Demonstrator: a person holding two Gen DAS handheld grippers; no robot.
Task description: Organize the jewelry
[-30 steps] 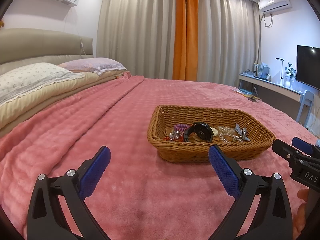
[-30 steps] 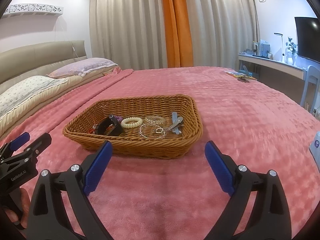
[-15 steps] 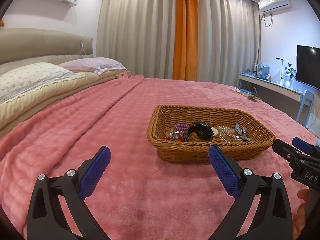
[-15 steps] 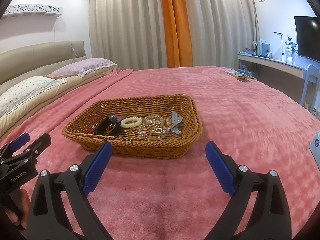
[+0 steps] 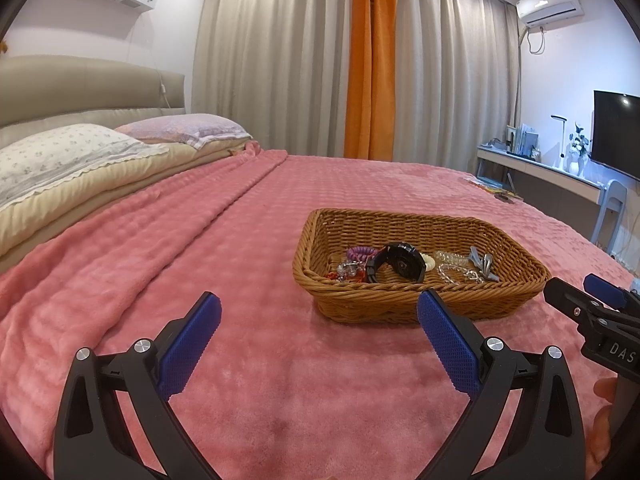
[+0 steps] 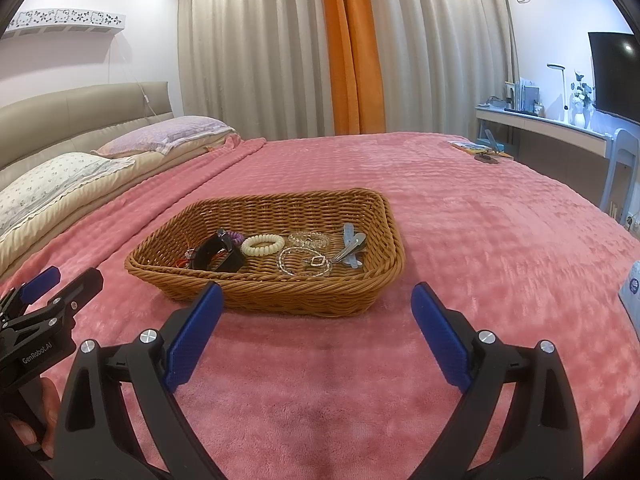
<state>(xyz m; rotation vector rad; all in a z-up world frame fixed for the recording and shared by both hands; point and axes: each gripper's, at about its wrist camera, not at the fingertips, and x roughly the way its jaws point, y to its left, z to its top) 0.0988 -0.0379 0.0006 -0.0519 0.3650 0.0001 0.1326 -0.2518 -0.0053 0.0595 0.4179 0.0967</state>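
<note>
A wicker basket (image 5: 420,302) (image 6: 272,292) stands on the pink bedspread and holds jewelry: a black watch (image 5: 400,266) (image 6: 218,256), a cream coil hair tie (image 6: 263,245), a purple coil tie (image 5: 360,252), clear bead bracelets (image 6: 304,262), silver-blue hair clips (image 6: 352,246) (image 5: 482,266). My left gripper (image 5: 318,320) is open and empty, in front of and left of the basket. My right gripper (image 6: 316,312) is open and empty, just before the basket's near rim. Each gripper shows at the edge of the other's view.
Pillows (image 5: 80,152) and a headboard lie at the left. Curtains hang behind the bed. A desk (image 5: 540,168) with a TV and a chair stands at the right. Small items (image 6: 480,150) lie on the bed's far right. A white card (image 6: 632,288) lies at the right edge.
Almost nothing; the right gripper's view shifted very slightly. Both grippers stay open and hover in place.
</note>
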